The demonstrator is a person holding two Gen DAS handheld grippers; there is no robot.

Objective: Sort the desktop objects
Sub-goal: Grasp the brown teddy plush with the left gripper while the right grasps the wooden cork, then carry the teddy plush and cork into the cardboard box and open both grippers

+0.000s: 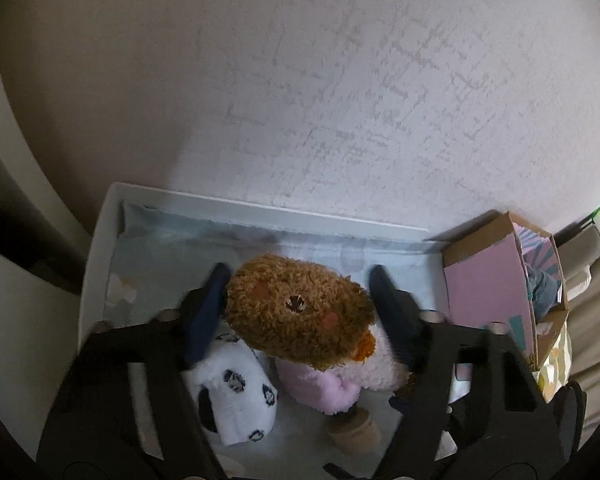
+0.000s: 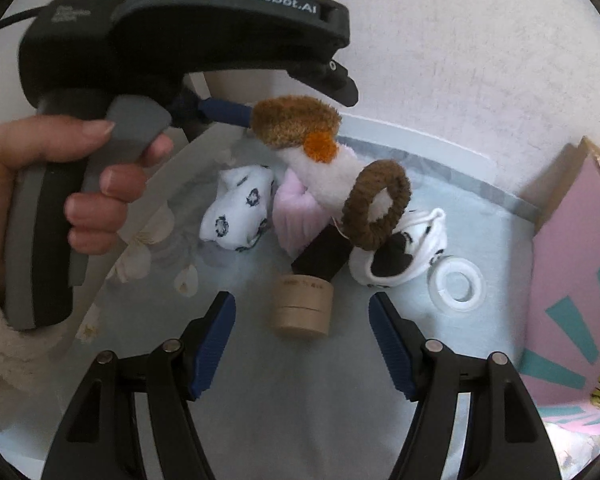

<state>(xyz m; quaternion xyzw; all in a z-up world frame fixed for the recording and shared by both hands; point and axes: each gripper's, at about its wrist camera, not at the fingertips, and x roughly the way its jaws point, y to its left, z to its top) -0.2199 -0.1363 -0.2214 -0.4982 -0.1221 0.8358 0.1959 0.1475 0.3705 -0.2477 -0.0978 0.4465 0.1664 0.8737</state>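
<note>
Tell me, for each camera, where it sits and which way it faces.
Left wrist: on the left gripper, looking down along its fingers into the white tray; both fingers flank the plush toy's brown head.
Right wrist: on the right gripper, open, aimed across the tray at the wooden cylinder; the person's left hand shows.
Shared: plush toy, spotted sock, cylinder, pink box.

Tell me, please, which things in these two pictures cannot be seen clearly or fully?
- Left claw, left wrist view: whether its fingers truly pinch the plush toy; the fur hides the contact.
- Wooden base, left wrist view: partly covered by the plush body.
- Pink box, right wrist view: cut off by the right edge; its contents are unreadable.
- Print on the wooden base, right wrist view: too small to read.
- Spotted sock, left wrist view: partly behind the claw frame.
</note>
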